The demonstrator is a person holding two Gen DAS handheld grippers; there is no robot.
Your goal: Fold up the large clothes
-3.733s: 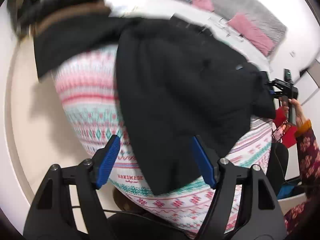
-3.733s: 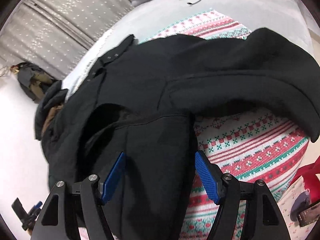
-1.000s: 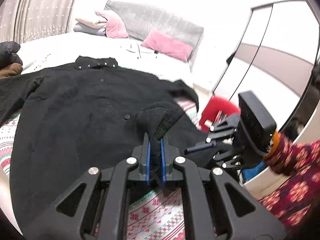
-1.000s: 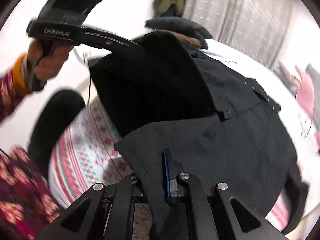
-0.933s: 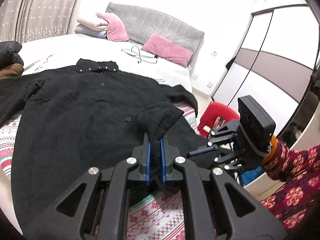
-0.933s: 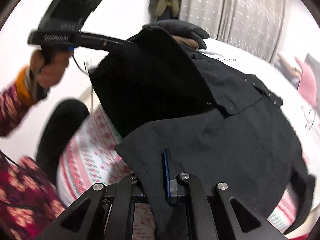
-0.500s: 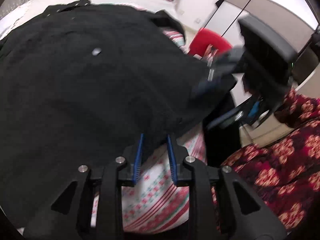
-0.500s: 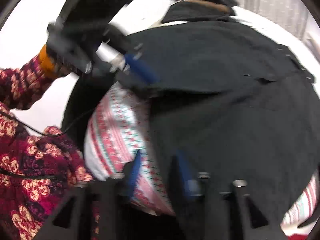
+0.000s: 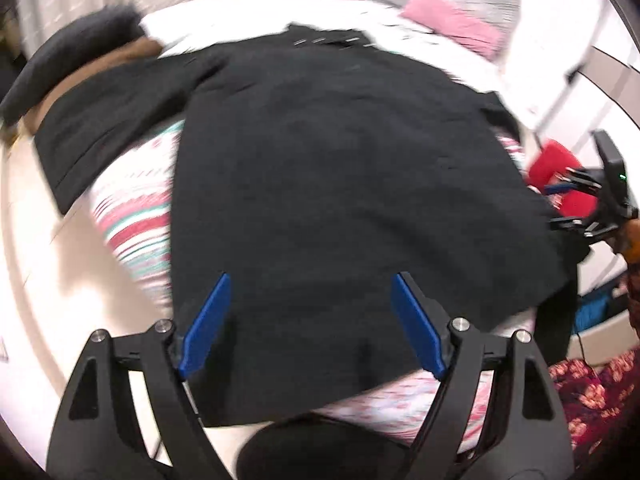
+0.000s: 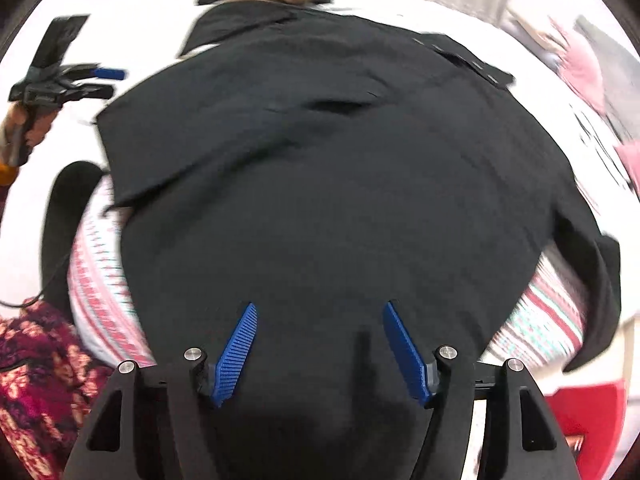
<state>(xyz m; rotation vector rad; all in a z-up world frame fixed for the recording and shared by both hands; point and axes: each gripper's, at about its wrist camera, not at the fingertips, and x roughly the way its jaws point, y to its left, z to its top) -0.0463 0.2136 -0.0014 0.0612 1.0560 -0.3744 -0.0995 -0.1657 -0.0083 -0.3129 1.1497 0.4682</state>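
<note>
Both grippers hang free above the bed (image 9: 224, 12) right now, jaws spread wide and holding nothing. The left gripper (image 9: 308, 320) hovers over the near hem of the black coat (image 9: 328, 168), and the right gripper (image 10: 320, 344) hovers over the same hem from the other side. To my eye this is the pause between laying the garment out and making the first fold.

The coat lies spread flat, body smooth, on a patterned red, white and green blanket (image 9: 136, 232) that covers the near end of the bed. Its collar (image 9: 332, 38) points away toward the pink pillows (image 9: 452, 24) at the far end. One sleeve (image 9: 104, 128) stretches out to the left, past the blanket's edge; the other side droops off the right edge of the bed. The pictures are blurred, so small creases are hard to judge.

Next, I would guess, each gripper needs to come down and pinch an edge or a sleeve, then carry it in across the body. The cloth looks thick and heavy, so a shallow pinch could slip.
</note>
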